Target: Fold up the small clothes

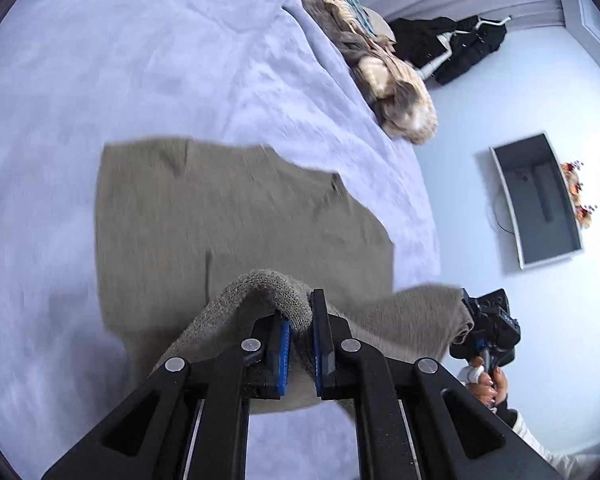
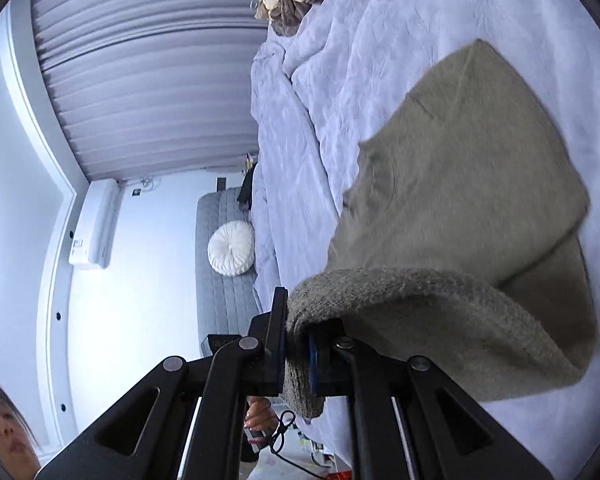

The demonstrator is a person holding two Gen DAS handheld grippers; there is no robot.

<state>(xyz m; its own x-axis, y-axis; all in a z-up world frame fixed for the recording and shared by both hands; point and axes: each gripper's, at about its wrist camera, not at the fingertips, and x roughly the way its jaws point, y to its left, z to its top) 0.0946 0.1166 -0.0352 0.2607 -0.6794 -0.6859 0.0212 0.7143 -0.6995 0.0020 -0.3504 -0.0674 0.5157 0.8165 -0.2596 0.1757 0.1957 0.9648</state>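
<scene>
Right gripper (image 2: 298,344) pinching olive knit garment (image 2: 460,184) — lifted edge, lavender bedspread (image 2: 340,60) beneath

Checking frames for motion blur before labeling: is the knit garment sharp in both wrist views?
Left wrist view: the flat part of the olive knit garment is smeared, though the fold in the left gripper is crisp. Right wrist view: weave sharp at the right gripper, far edge blurred; fisheye bends the walls.

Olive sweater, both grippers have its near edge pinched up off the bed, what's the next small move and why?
Probably carry both corners forward together over the flat far part, then lower. The left gripper and right gripper each clamp the sweater, its edge lifted and curling over the rest lying on the bedspread.
</scene>
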